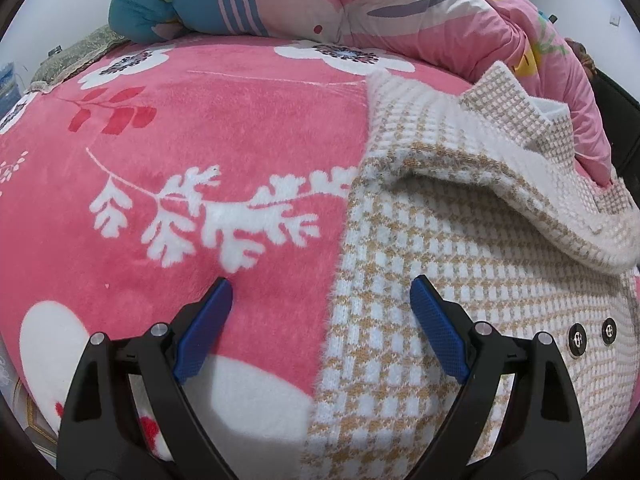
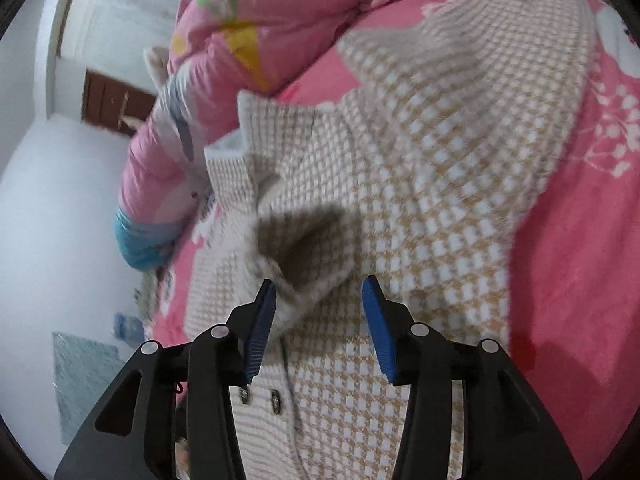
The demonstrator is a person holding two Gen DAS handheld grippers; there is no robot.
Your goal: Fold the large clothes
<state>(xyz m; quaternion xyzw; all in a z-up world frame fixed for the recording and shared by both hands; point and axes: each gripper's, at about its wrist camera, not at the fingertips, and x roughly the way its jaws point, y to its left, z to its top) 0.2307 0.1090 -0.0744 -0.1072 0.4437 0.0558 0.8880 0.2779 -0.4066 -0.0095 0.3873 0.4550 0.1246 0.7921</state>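
**Both claws spread over a checked coat on the bed**

The tan-and-white checked coat (image 1: pixel 460 280) lies on the pink floral blanket (image 1: pixel 180 152), one sleeve (image 2: pixel 304 240) folded across its front. The left claw (image 1: pixel 320 292) is apart — straddling the coat's edge. The right claw (image 2: pixel 320 292) is apart too, one finger (image 2: pixel 260 328) touching the sleeve cuff.
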